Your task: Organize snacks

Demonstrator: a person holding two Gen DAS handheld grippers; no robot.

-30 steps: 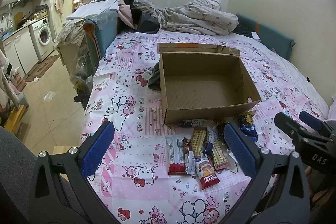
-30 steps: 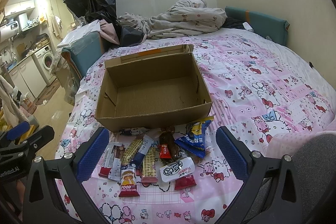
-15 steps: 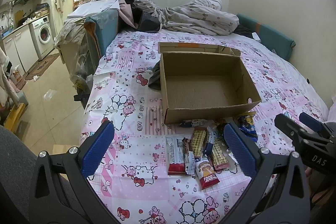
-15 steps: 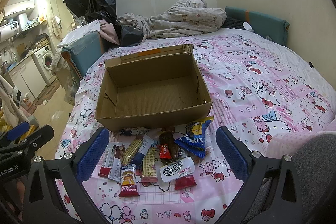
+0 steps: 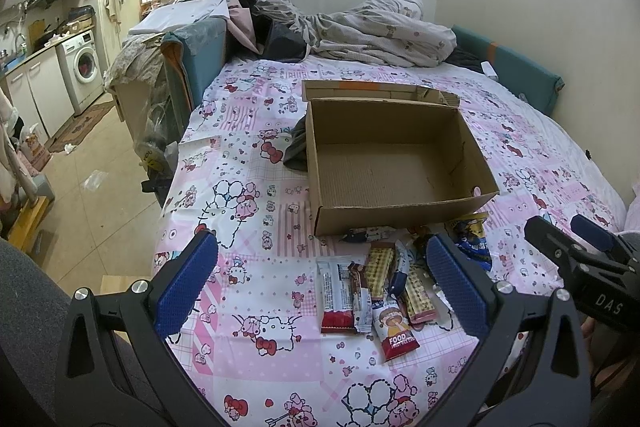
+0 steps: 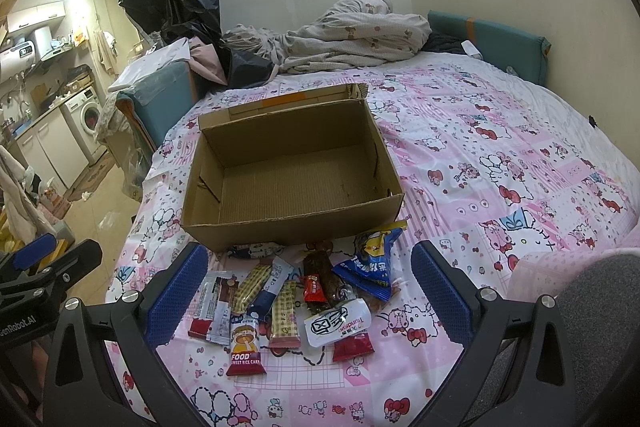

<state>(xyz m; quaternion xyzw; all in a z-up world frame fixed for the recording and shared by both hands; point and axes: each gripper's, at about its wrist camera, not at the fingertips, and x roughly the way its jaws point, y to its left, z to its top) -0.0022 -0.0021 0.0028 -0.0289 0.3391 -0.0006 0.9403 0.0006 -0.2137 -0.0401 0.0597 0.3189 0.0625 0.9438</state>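
**Clerk:** Item 1, grippers. State?

**Me:** My left gripper (image 5: 320, 287) hangs over the bedspread (image 5: 248, 155) with jaws spread wide, nothing between them. My right gripper (image 6: 310, 291), same entry: jaws wide, empty. Each shows at the edge of the other's view.

**Clerk:** Item 2, container.

**Me:** 1 cardboard box (image 6: 288, 223), open top, nothing inside, sitting at 12 o'clock from both my grippers. Its near wall almost touches the snack pile.

**Clerk:** Item 3, stock.

**Me:** Snacks loose on the bedspread at 6 o'clock of the box, overlapping. Catalogued from the right view: red rice cake packet (image 6: 245, 351) nearest me, white packet (image 6: 336, 321) at 3 o'clock of it, blue bag (image 6: 370, 267) at 1 o'clock, checked wafer bars (image 6: 285, 315) in the middle, a small dark wrapper (image 6: 252, 250) tucked against the box wall. Nothing boxed yet, by my judgement.

**Clerk:** Item 4, hazards.

**Me:** 3 likely. First, the wrappers overlap, so closing on 1 may pinch 2, or drag a neighbour along. Second, the packets lie flat on soft bedding; my fingertips could press the fabric down and slide over the slick film without catching an edge. Third, the box is light and stands on a mattress: a nudge at its near wall could push or tip it. Also, my 2 grippers work close together at this pile and could knock each other.
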